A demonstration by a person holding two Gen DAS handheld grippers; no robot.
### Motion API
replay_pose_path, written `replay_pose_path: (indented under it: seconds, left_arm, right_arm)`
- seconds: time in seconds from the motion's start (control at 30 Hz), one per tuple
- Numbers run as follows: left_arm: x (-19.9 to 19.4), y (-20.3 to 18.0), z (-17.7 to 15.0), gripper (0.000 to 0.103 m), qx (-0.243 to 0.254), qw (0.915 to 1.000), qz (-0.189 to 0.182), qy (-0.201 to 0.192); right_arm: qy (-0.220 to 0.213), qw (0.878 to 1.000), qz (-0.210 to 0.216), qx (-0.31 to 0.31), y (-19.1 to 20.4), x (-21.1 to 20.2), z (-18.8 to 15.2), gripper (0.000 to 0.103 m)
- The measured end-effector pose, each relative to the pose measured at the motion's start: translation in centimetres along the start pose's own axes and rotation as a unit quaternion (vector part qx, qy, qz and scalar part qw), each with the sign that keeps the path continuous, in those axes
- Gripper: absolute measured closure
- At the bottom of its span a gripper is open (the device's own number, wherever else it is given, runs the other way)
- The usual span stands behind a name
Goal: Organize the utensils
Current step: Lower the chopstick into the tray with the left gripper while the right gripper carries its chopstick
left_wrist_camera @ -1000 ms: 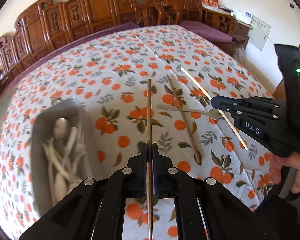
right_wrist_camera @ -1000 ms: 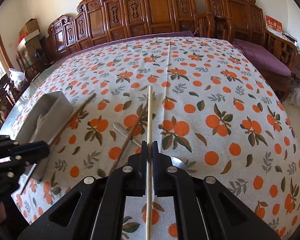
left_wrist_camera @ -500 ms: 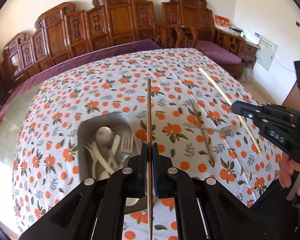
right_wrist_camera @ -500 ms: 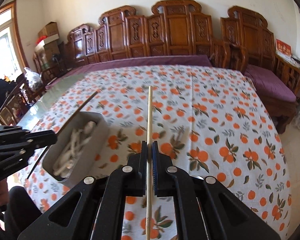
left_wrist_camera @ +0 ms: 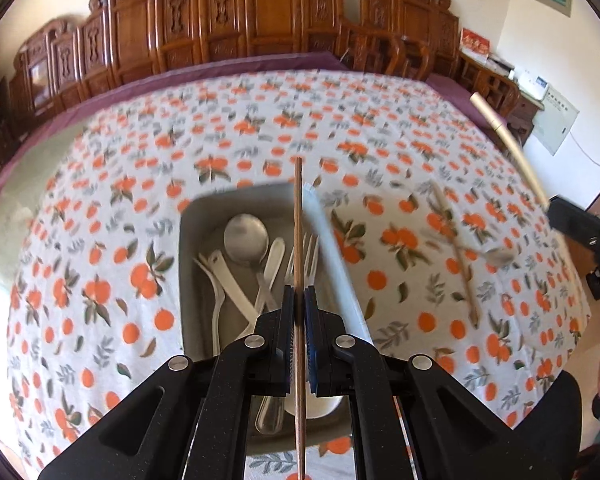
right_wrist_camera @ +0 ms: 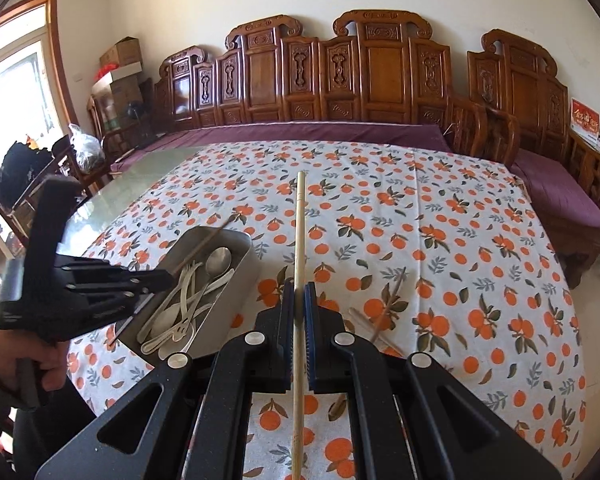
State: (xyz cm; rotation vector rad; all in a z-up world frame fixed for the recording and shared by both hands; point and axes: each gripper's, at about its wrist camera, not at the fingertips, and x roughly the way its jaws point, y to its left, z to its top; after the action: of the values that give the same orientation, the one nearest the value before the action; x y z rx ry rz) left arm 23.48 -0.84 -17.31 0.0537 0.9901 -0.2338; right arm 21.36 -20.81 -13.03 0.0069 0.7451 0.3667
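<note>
The left gripper is clamping one dark chopstick above the metal tray; the right gripper is pinching one pale chopstick. Seemingly two utensils are lying blurred on the tablecloth.

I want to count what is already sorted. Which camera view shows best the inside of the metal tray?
The left wrist view: it looks almost straight down into the metal tray, showing a metal spoon, a fork and white utensils. The right wrist view shows the tray from the side, partly hidden by the left gripper.
</note>
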Motion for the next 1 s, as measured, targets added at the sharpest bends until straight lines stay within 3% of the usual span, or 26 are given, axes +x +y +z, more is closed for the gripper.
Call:
replay_pose_path:
  seconds: [0.2, 0.43, 0.77, 1.0]
  left_arm:
    - [2.9, 1.2, -0.2, 0.099, -0.019, 0.9993, -0.008, 0.03]
    - [3.6, 1.1, 0.2, 0.099, -0.019, 0.9992, -0.009, 0.034]
    - [-2.4, 2.6, -0.2, 0.088, 0.013, 0.9997, 0.016, -0.013]
    - [-5.9, 5.7, -1.1, 0.087, 0.005, 0.9991, 0.028, -0.031]
  right_arm:
    - [0.015, 1.0, 0.004, -0.006, 0.3, 1.6, -0.3, 0.097]
    - [0.024, 1.0, 0.011, -0.002, 0.6, 2.6, -0.3, 0.097]
    - [0.034, 0.999, 0.032, -0.011, 4.0, 4.6, 0.3, 0.097]
    - [0.04, 0.997, 0.056, -0.02, 8.0, 6.4, 1.6, 0.097]
